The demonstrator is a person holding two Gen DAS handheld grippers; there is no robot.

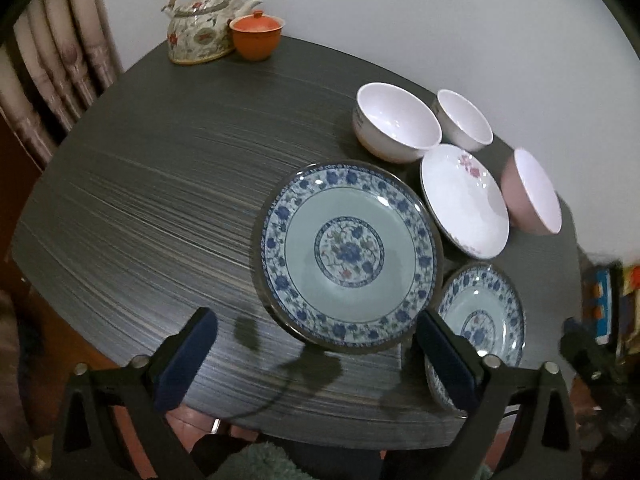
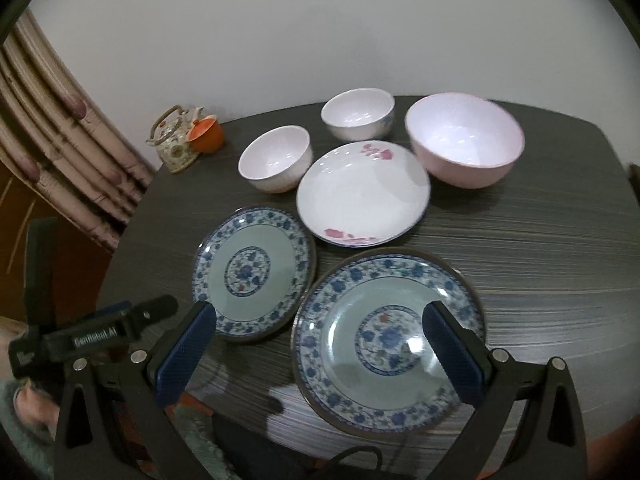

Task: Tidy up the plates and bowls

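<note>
The right gripper [image 2: 320,354], fingers spread and empty, is hovering nearest the round blue-floral ceramic plate [image 2: 390,342], lying at twelve o'clock; left gripper [image 1: 316,354] likewise released.

Glossy glazed ceramic plates [image 2: 387,340] and bowls [image 2: 464,140] catch the light; the table [image 2: 540,248] is matt, streaked wood grain; the gripper pads [image 2: 186,354] look dimpled rubber on matt black plastic
</note>
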